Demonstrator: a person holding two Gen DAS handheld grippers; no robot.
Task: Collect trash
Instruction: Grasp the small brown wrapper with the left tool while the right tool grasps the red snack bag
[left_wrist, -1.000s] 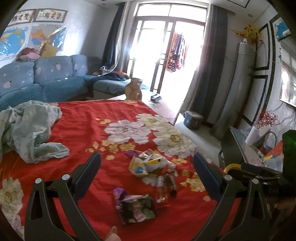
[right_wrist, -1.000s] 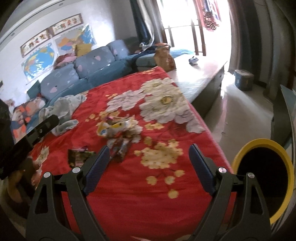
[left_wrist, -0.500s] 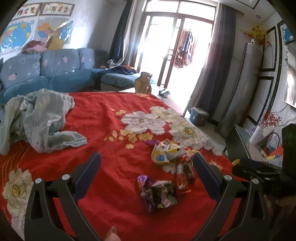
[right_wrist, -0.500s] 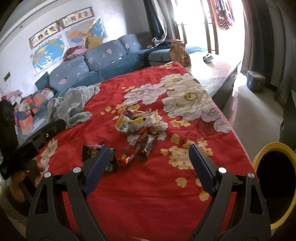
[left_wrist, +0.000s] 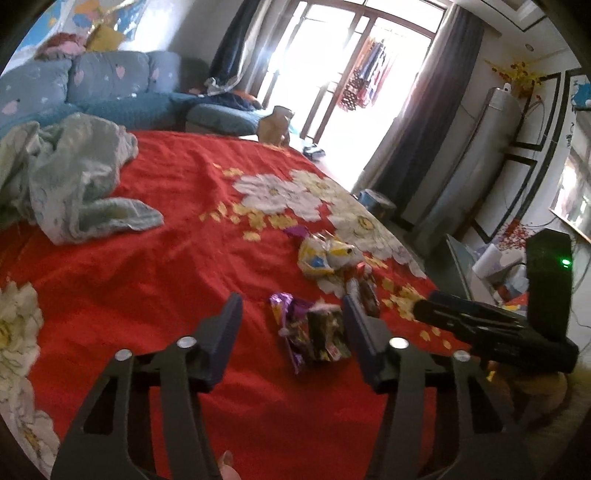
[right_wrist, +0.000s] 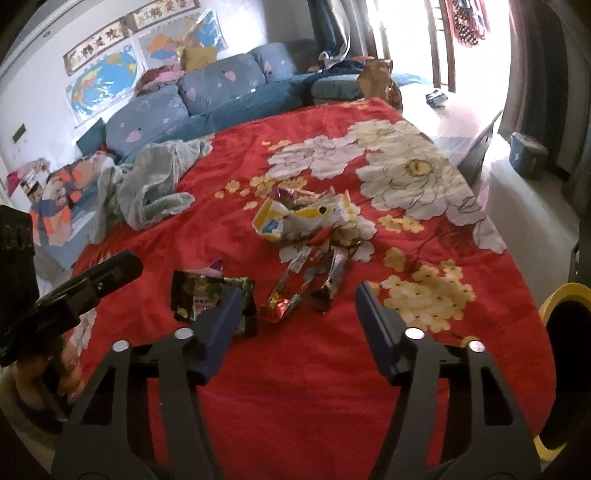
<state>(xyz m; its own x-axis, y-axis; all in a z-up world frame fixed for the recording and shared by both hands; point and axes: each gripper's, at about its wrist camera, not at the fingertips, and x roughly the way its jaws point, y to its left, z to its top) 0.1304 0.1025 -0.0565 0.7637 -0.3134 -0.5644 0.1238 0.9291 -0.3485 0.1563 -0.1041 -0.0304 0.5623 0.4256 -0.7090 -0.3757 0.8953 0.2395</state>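
Approaching: both tools come in low over the bed, reach step, nothing picked yet.
Left tool (left_wrist: 291, 325): jaws have just been closing, now half-narrowed, still empty; dark purple wrapper (left_wrist: 314, 332) lies on the spread in line between them, pads not seen pressing it.
Right tool (right_wrist: 295, 314): jaws also just closing, half-narrowed, empty; red foil wrappers (right_wrist: 306, 284) lie just ahead between the fingers.
Next trash: yellow-white bag (right_wrist: 295, 218) crumpled further up, touching the foil pile.
Bin: yellow-rimmed bin (right_wrist: 554, 299) off the bed's right edge, near the right tool.
Bed: red floral spread (right_wrist: 332, 369); grey-green cloth (left_wrist: 74, 184) well apart, far left.
Next move: judged, lower each tool onto its wrapper, pinch flat foil without snagging fabric, carry to bin.
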